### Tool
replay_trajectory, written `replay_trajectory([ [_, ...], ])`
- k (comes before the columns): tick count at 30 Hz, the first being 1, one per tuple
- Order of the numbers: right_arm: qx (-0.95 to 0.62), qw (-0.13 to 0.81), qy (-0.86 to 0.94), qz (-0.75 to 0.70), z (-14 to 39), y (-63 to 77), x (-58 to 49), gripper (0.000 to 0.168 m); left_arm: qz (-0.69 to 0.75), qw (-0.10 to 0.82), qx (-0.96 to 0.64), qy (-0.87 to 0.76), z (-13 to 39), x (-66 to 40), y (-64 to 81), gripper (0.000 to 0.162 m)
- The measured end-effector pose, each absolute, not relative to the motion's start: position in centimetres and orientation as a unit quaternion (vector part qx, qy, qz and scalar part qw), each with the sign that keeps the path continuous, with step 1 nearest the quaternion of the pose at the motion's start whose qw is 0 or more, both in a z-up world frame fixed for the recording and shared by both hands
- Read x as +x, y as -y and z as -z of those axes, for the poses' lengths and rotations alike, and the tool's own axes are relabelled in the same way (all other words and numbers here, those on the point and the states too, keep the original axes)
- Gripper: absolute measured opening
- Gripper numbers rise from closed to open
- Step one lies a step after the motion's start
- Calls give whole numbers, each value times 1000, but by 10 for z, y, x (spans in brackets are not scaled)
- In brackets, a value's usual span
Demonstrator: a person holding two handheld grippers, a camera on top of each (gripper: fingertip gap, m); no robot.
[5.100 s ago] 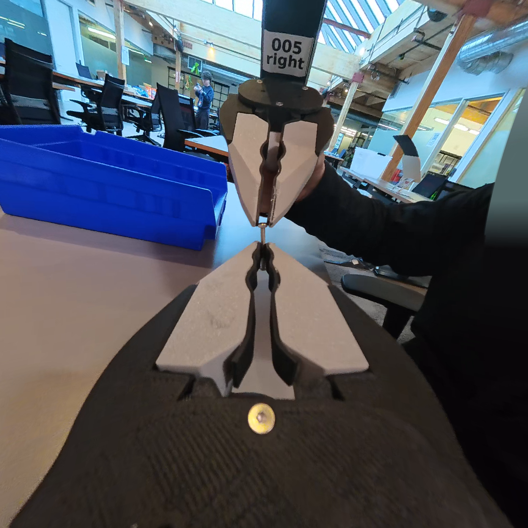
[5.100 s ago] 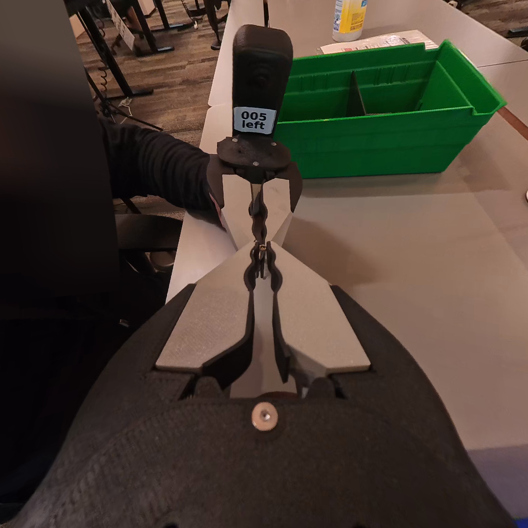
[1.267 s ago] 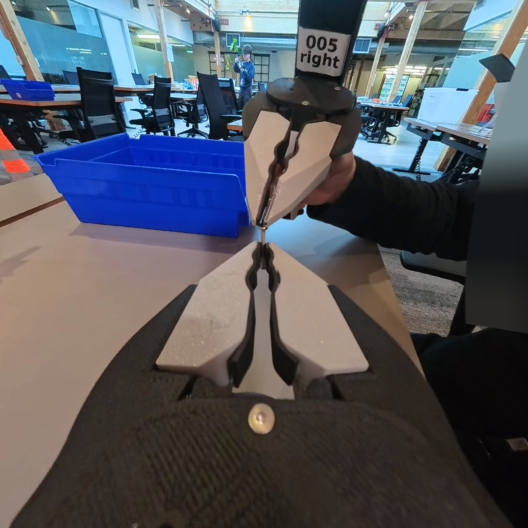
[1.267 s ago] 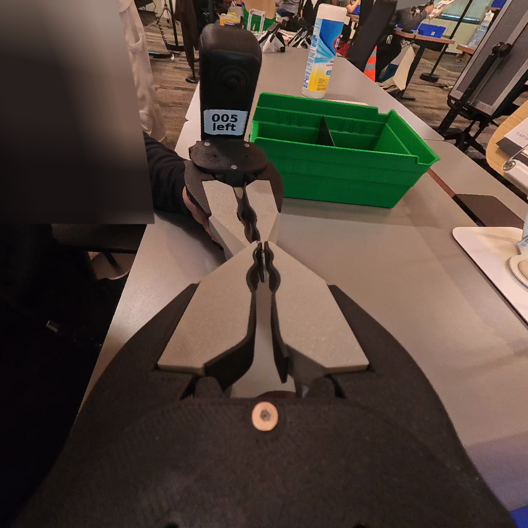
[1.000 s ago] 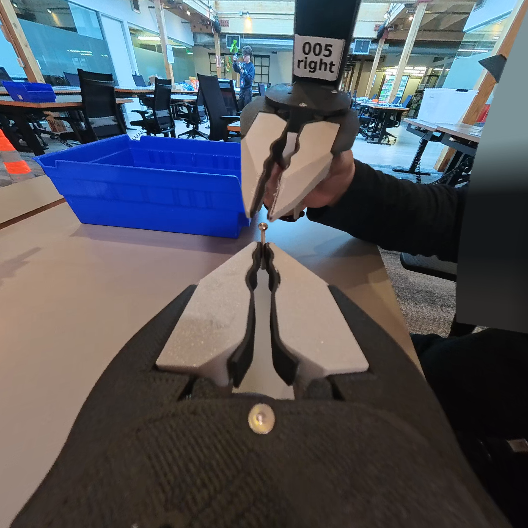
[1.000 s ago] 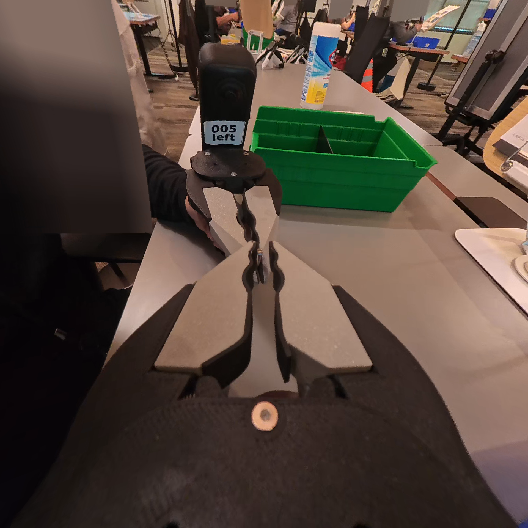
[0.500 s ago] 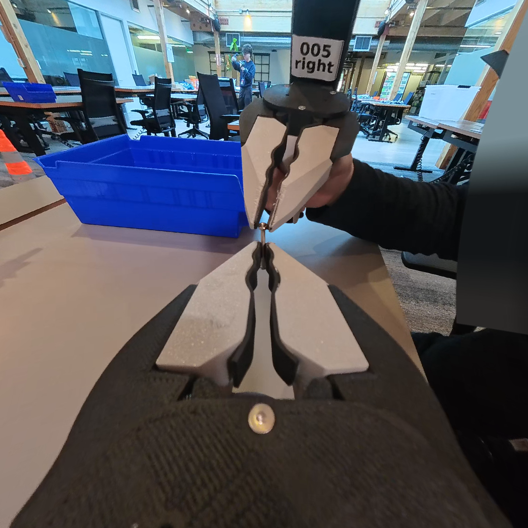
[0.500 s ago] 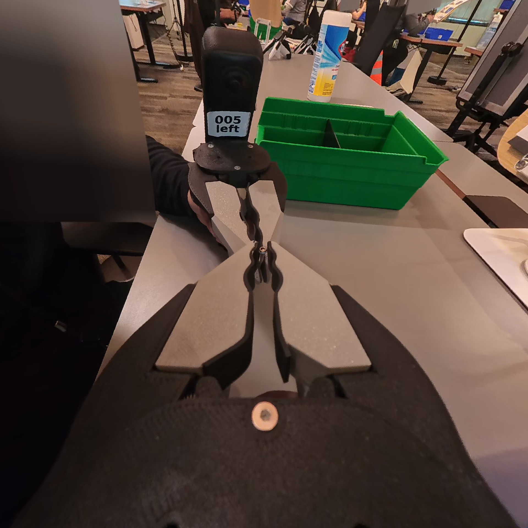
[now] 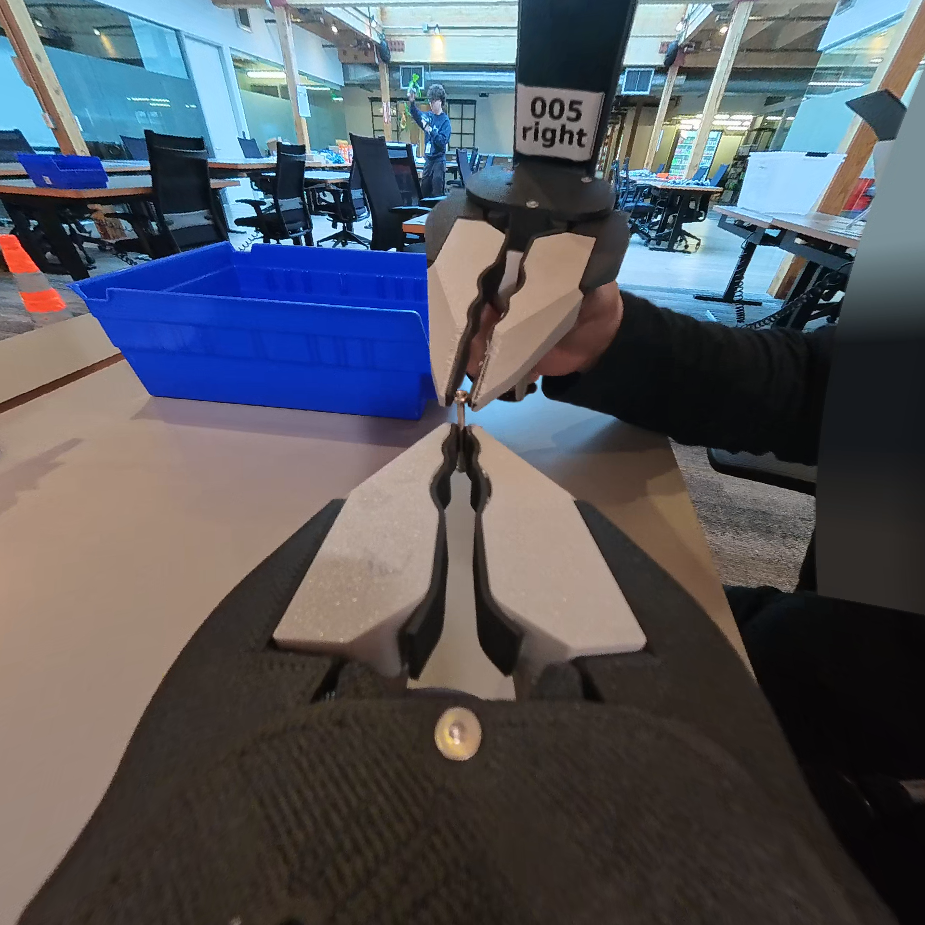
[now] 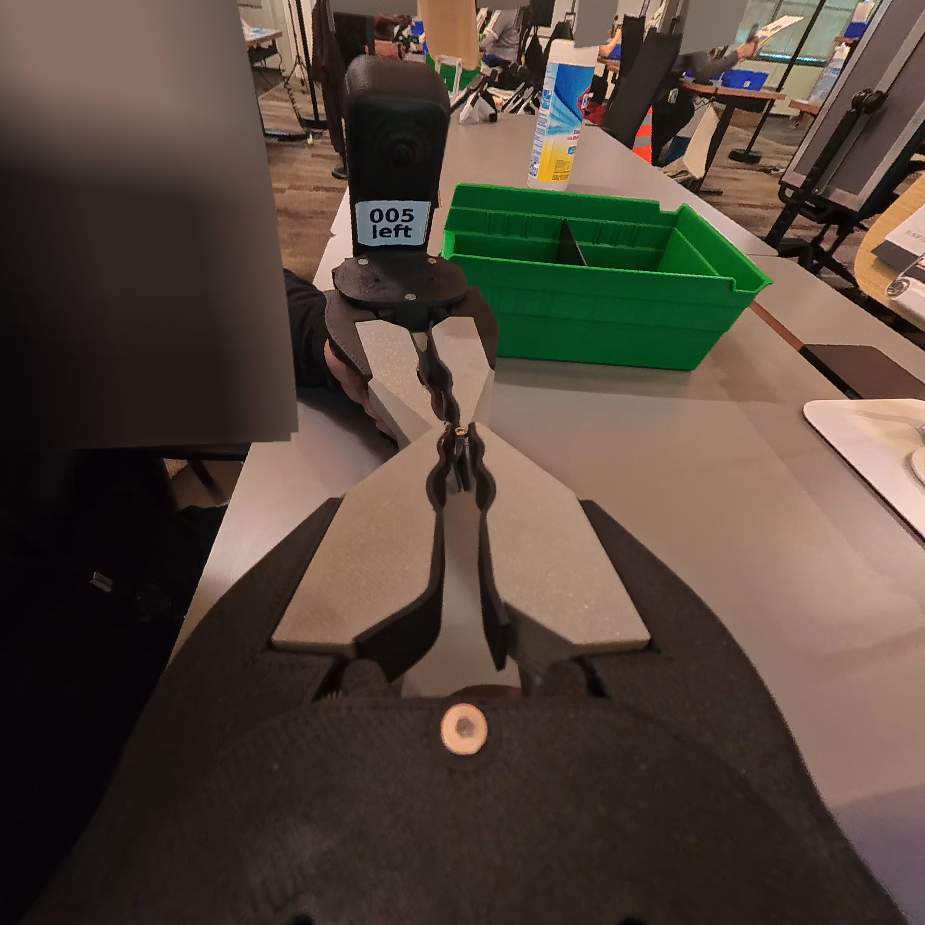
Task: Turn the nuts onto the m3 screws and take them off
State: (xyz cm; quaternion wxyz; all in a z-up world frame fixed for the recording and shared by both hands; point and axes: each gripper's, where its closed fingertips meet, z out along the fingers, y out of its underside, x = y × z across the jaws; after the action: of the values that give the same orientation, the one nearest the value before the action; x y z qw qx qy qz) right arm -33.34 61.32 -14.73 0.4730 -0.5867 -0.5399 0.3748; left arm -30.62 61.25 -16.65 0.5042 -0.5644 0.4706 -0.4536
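My left gripper (image 9: 460, 431) is shut on a thin m3 screw (image 9: 460, 416) that stands up out of its tips above the grey table (image 9: 150, 500). A small nut (image 9: 461, 398) sits at the top of the screw. My right gripper (image 9: 460, 403) comes down from the far side, tip to tip with the left one, and its jaws pinch the nut from both sides. In the right wrist view the right gripper (image 10: 458, 436) holds the brass-coloured nut (image 10: 458, 429) at its tips, with the left gripper (image 10: 447, 422) right behind it.
A blue bin (image 9: 275, 340) stands on the table behind and left of the grippers. A green divided bin (image 10: 600, 320) stands on the other side, with a wipes canister (image 10: 560, 115) beyond it. A white mat (image 10: 866, 440) lies at the table's right edge. My two grippers' fingertips are within a few centimetres of each other.
My right gripper has come down from above the screw and closed its tips around the nut. My left gripper has held the screw still.
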Motion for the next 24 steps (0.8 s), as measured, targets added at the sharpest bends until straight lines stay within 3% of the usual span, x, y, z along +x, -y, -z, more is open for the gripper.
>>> replay_trajectory([
  [24,-636,545,412,-359,146,-630,-338,2,412,537,-586,-446,166,-312,-629,0],
])
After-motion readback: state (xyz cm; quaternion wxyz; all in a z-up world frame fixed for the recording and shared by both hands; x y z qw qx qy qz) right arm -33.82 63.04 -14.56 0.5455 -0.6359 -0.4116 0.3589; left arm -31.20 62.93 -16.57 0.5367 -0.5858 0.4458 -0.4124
